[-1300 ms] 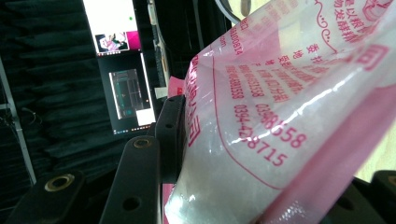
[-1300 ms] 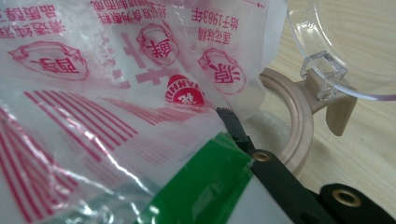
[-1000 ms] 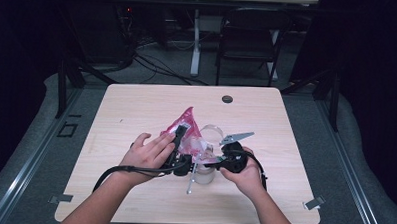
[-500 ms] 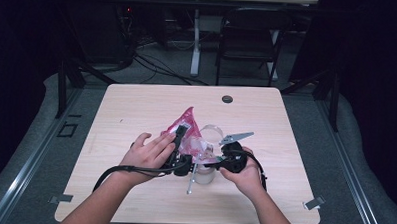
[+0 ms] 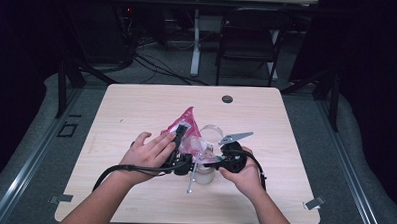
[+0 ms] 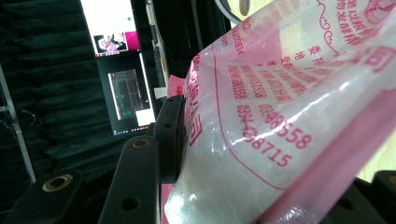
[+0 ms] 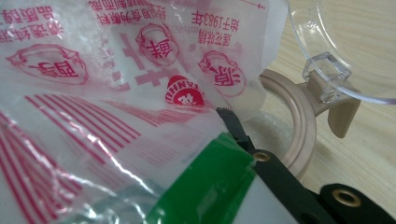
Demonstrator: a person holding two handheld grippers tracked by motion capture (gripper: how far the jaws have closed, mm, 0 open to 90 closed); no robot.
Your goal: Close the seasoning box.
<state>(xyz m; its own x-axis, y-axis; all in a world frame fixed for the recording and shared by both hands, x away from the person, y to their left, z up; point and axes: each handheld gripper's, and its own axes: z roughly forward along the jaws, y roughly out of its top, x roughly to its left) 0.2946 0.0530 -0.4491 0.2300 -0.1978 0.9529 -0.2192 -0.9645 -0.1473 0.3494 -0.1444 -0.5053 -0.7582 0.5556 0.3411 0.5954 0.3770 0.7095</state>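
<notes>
A pink-printed clear plastic bag [image 5: 185,125] of white powder is held between both hands at the table's middle. My left gripper [image 5: 179,141] is shut on the bag [image 6: 280,116]: its pad [image 6: 170,135] presses into the bulging side. My right gripper [image 5: 224,160] is shut on the bag's thin edge [image 7: 140,93], with one black fingertip [image 7: 229,119] showing under the film. Just below the bag stands a glass jar [image 5: 204,172] with a beige rim [image 7: 299,135] and a clear hinged lid [image 7: 350,46] swung open.
The wooden table [image 5: 136,105] has a round black grommet [image 5: 227,99] near its far edge. A thin metal stick [image 5: 190,182] lies by the jar. A dark chair [image 5: 249,38] and cables sit on the floor beyond the table. Monitors [image 6: 121,70] glow in the left gripper view.
</notes>
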